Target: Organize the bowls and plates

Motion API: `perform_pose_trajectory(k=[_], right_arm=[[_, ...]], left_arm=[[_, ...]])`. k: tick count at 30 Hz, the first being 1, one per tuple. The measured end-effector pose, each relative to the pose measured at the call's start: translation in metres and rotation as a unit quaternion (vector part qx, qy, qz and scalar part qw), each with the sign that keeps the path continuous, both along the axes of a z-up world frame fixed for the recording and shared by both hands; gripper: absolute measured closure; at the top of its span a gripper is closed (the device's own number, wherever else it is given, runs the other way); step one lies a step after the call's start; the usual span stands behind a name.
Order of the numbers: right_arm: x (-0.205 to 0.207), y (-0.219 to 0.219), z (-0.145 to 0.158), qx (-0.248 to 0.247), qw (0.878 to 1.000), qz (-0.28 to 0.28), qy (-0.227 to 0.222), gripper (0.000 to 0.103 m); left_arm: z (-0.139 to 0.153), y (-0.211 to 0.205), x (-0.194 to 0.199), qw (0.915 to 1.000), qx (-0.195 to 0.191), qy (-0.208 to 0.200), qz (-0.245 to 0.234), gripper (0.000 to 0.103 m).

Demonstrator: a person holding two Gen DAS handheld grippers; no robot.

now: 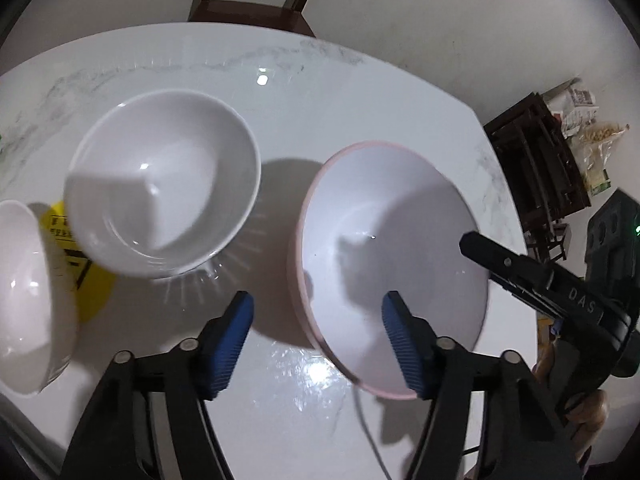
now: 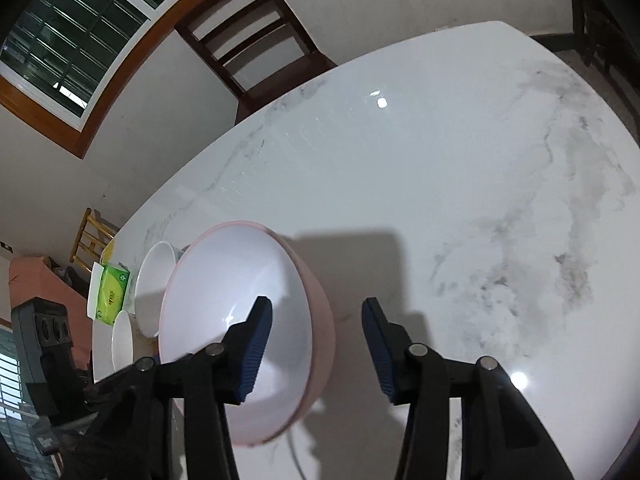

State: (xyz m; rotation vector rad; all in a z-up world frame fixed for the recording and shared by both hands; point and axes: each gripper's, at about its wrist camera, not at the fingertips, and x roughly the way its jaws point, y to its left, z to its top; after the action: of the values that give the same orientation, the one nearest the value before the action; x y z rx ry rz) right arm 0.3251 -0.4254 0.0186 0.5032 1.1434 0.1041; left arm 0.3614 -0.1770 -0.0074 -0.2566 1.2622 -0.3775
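The pink bowl (image 1: 394, 268) sits upright on the bench (image 1: 360, 100), directly ahead of both claws and bracketed by them. The left claw (image 1: 318, 344) stands partly open: its right finger is over the bowl's inside, its left finger is outside the wall, and the near-left rim lies between them with no pad seen pressing. The right claw (image 2: 318, 350) is also partly open, its left finger inside the bowl and its right finger outside over bare bench; neither claw holds anything. The bowl appears rigid, smooth and glossy, probably light, so expect slip under a loose pinch. Take hold across the rim wall, one ribbed pad inside and one outside, on opposite sides of the bowl. A white bowl (image 1: 162, 186) rests ahead and to the left of the left claw, on what looks like a clear ribbed glass plate, and another white bowl (image 1: 28, 304) sits farther left; both look ceramic and likely chip if knocked, so lift clear before any sideways travel.
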Motion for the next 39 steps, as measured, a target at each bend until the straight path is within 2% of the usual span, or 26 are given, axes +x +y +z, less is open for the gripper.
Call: perform_pose_trajectory(k=[1,2,3,5,7,11,14,17,25,32,39], right_arm=[[0.003,0.001,-0.004,-0.002,1.000,0.001,0.006,0.077],[0.004,0.002,-0.009,-0.005,1.000,0.002,0.018,0.094],[0.004,0.003,-0.010,-0.007,1.000,0.001,0.018,0.093],[0.000,0.007,-0.007,-0.016,1.000,0.010,0.011,0.093],[-0.010,0.016,-0.001,-0.030,0.999,0.028,0.001,0.093],[-0.048,0.023,0.013,-0.015,0.999,0.041,-0.010,0.092],[-0.085,0.034,0.019,0.006,0.999,0.053,-0.010,0.092],[-0.124,0.053,0.023,0.017,0.998,0.061,-0.008,0.092],[-0.206,0.106,0.017,0.019,0.996,0.088,0.004,0.091],[-0.224,0.126,0.008,0.017,0.995,0.095,0.018,0.091],[-0.224,0.130,0.001,0.011,0.995,0.092,0.033,0.091]], left_arm=[[-0.003,-0.001,0.001,1.0000,0.006,0.001,0.001,0.054],[-0.008,-0.002,0.001,1.0000,0.004,0.005,0.000,0.062],[-0.013,-0.003,0.001,0.9999,-0.004,0.014,-0.003,0.080],[-0.019,-0.004,0.000,0.9998,0.002,0.021,0.001,0.082],[-0.019,-0.004,-0.005,0.9995,0.023,0.019,0.002,0.087],[-0.001,0.003,-0.038,0.9997,0.026,0.005,0.001,0.089],[0.017,0.015,-0.076,0.9993,0.035,-0.013,-0.004,0.088],[0.025,0.034,-0.115,0.9991,0.040,-0.015,-0.006,0.087],[0.015,0.085,-0.202,0.9988,0.047,0.011,-0.002,0.089],[-0.001,0.111,-0.231,0.9988,0.046,0.017,0.010,0.089],[-0.013,0.114,-0.230,0.9985,0.045,0.029,0.011,0.088]])
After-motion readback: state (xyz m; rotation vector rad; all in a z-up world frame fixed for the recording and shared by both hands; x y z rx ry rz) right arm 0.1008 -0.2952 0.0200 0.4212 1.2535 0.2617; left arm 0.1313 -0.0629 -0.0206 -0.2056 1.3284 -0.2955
